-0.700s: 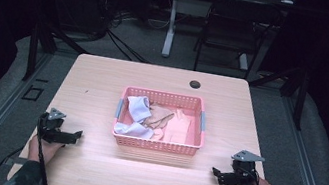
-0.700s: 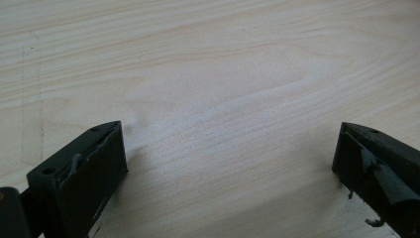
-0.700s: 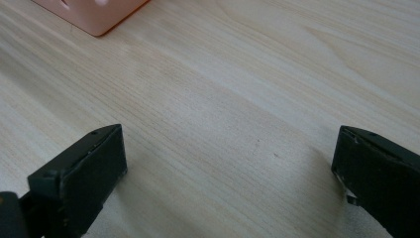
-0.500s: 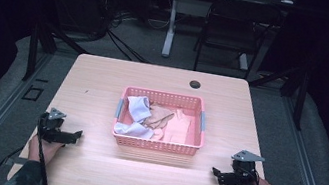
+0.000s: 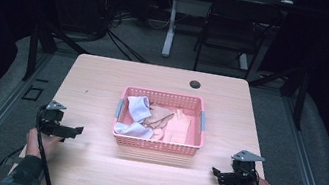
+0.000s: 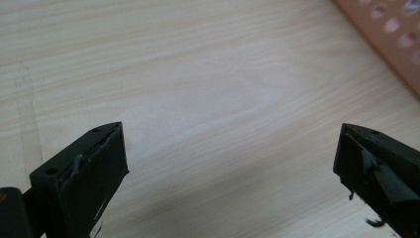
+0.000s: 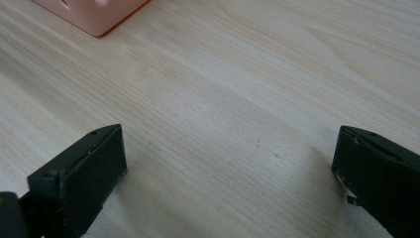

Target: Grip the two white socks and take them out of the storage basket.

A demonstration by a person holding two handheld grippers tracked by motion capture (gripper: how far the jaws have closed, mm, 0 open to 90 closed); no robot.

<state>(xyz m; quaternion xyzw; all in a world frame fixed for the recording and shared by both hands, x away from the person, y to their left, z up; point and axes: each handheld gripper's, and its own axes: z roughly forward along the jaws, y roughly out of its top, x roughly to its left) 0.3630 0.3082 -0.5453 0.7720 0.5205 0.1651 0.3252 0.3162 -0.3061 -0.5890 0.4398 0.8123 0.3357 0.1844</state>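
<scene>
A pink plastic basket (image 5: 156, 145) stands in the middle of the wooden table (image 5: 104, 77). Inside it lie crumpled cloths: white ones (image 5: 136, 109) at the left, tan (image 5: 161, 117) and peach ones (image 5: 179, 130) to the right. My left gripper (image 5: 76, 131) rests low near the table's front left, open, jaws pointing toward the basket, nothing between them (image 6: 230, 163). My right gripper (image 5: 216, 173) sits at the front right, also open and empty (image 7: 228, 168). A corner of the basket (image 7: 94, 15) shows at the top left of the right gripper view, and its wall (image 6: 391, 39) at the top right of the left gripper view.
A small black round cap (image 5: 195, 84) sits in the table near its far edge. Beyond the table are a dark chair (image 5: 233, 33), a white table leg (image 5: 170, 22) and cables on the floor. Bare wood surrounds the basket on all sides.
</scene>
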